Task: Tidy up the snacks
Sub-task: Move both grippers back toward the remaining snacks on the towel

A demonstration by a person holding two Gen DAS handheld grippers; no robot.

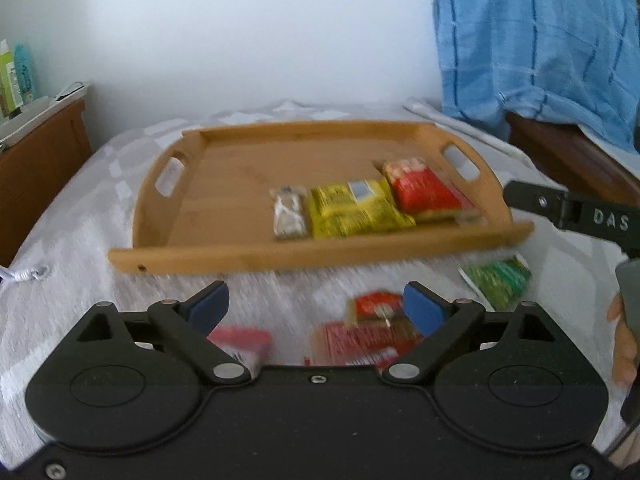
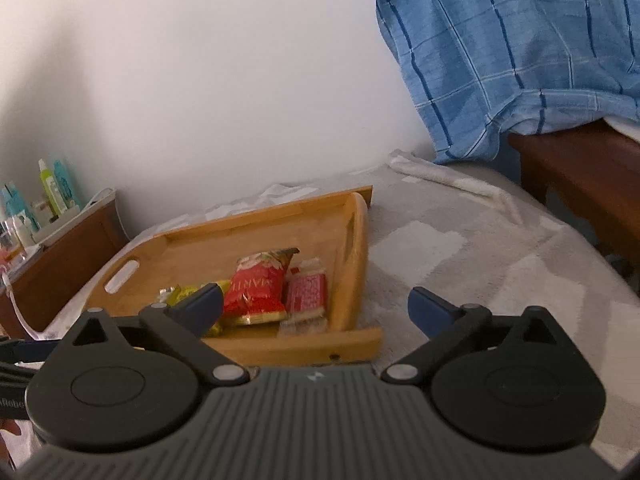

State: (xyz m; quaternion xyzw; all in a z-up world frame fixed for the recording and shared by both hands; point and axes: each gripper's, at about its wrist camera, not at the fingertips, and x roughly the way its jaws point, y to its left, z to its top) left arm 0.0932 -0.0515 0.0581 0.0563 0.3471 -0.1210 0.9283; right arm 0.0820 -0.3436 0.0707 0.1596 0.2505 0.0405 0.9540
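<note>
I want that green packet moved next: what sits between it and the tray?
Nothing visible does. The green packet lies on the blanket just outside the tray and its low front wall. The open right gripper holds nothing.

Grey-white blanket [image 1: 80, 216]; tray [image 1: 320, 254], loose snacks [image 1: 496, 284]

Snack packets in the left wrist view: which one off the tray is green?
The green foil packet lying on the white blanket, just off the wooden tray's near right corner. The other loose packets, nearer the camera, are red or pink.
</note>
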